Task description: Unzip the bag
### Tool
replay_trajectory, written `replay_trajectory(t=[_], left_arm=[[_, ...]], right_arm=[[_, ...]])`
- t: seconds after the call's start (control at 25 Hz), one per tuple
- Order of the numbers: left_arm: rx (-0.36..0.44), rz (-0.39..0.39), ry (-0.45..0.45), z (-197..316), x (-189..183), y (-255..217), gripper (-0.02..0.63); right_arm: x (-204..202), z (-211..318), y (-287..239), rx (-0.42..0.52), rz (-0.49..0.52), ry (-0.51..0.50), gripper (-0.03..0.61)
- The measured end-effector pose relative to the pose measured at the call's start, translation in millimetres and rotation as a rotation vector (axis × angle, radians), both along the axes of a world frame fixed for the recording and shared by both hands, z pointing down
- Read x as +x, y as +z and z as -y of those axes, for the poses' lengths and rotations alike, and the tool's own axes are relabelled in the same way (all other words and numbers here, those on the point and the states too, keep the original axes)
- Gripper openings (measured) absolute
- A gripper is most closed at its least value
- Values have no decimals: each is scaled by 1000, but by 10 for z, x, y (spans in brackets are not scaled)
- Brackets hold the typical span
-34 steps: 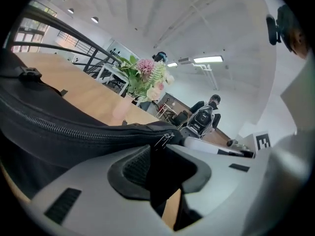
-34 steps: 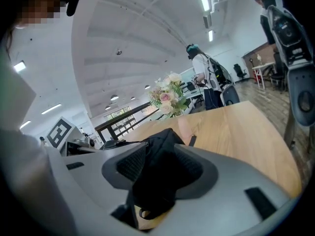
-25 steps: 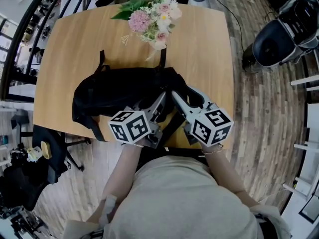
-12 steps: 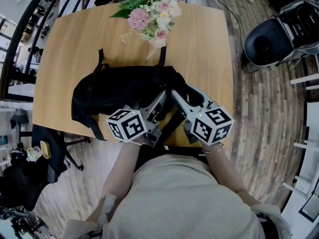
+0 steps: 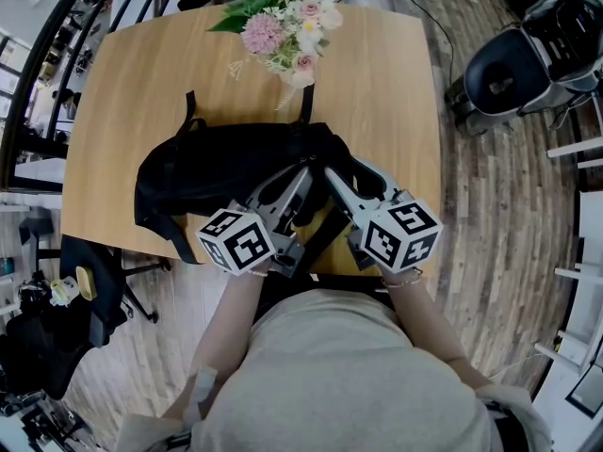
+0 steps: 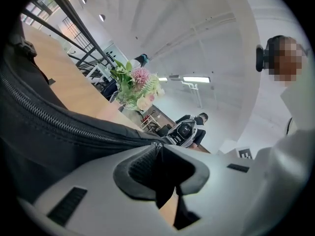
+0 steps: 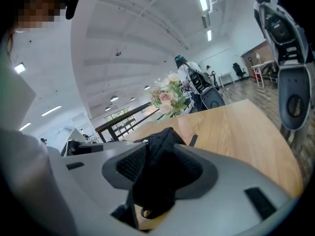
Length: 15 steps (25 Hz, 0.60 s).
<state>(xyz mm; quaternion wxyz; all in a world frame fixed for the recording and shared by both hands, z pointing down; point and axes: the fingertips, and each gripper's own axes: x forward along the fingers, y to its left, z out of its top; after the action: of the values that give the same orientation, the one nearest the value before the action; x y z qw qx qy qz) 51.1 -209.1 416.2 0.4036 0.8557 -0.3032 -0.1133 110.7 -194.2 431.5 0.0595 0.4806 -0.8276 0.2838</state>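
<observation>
left gripper view: zipper pull [image 6: 162,186] of bag [image 6: 39,136] pinched between just-closing jaws of left hand-held gripper [image 6: 158,154]

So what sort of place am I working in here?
Probably an open-plan office or lab: a wooden table on plank flooring, a black office chair beside it, and strip lights on a high white ceiling.
</observation>
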Motion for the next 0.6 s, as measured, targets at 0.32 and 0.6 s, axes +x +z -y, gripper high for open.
replay_trajectory(t=[0.32, 0.6], left_arm=[[-4, 19, 3, 6, 21, 71, 48], [44, 142, 10, 3, 56, 104, 21]], right_arm=[[-6, -11, -9, 6, 4, 4, 170], [-31, 51, -37, 31, -44, -9, 183]])
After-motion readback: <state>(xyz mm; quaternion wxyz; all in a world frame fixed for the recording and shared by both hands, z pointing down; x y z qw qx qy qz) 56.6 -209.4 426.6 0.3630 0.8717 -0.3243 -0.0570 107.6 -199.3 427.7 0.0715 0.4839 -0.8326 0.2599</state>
